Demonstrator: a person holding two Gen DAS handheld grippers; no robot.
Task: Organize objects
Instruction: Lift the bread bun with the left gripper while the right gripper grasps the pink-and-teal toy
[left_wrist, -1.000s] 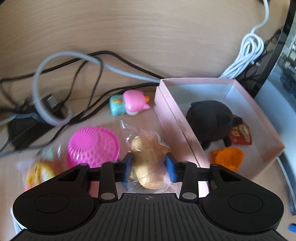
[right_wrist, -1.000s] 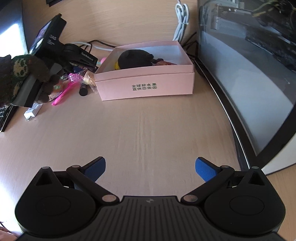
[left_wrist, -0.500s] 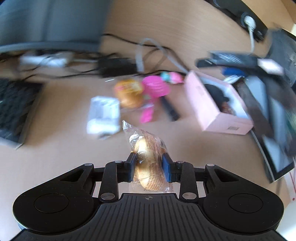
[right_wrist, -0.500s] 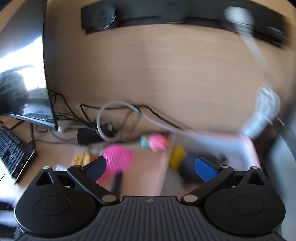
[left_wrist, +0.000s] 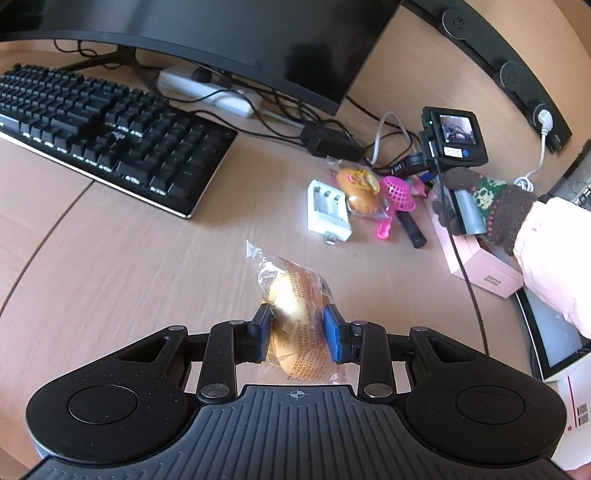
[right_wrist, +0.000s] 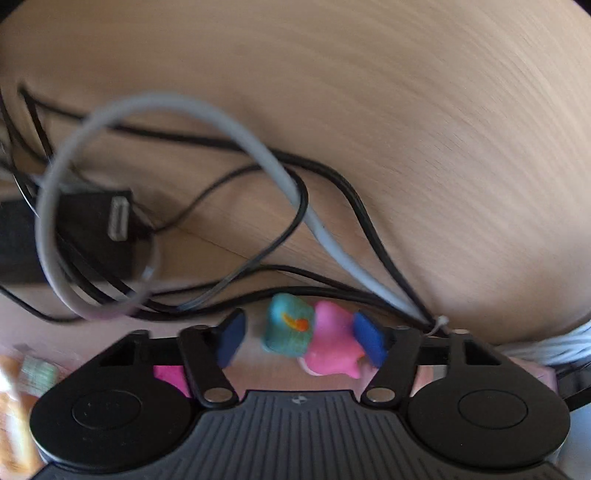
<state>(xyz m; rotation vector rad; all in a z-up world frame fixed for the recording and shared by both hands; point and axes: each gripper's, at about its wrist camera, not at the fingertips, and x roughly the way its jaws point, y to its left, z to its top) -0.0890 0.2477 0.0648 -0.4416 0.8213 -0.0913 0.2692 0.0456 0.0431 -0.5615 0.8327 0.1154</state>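
Note:
My left gripper (left_wrist: 297, 330) is shut on a wrapped bread bun (left_wrist: 295, 295) and holds it above the desk, well back from the pink box (left_wrist: 480, 264). My right gripper (right_wrist: 299, 338) is open around a pink and teal toy (right_wrist: 314, 338) on the desk; the right finger (right_wrist: 369, 341) is close against the pink part, the left finger (right_wrist: 231, 339) stands apart. In the left wrist view the right gripper's body and a gloved hand (left_wrist: 487, 205) hide most of the box.
A second wrapped bun (left_wrist: 360, 190), pink basket (left_wrist: 397, 192), white charger (left_wrist: 328, 210) and black pen (left_wrist: 412, 230) lie left of the box. A keyboard (left_wrist: 103, 133) and monitor (left_wrist: 207, 40) stand at the back left. Black and grey cables (right_wrist: 258, 177) run behind the toy.
My left gripper has lifted the bun and pulled it far back from the box. My right gripper has swung from the bare desk to the toy by the cables.

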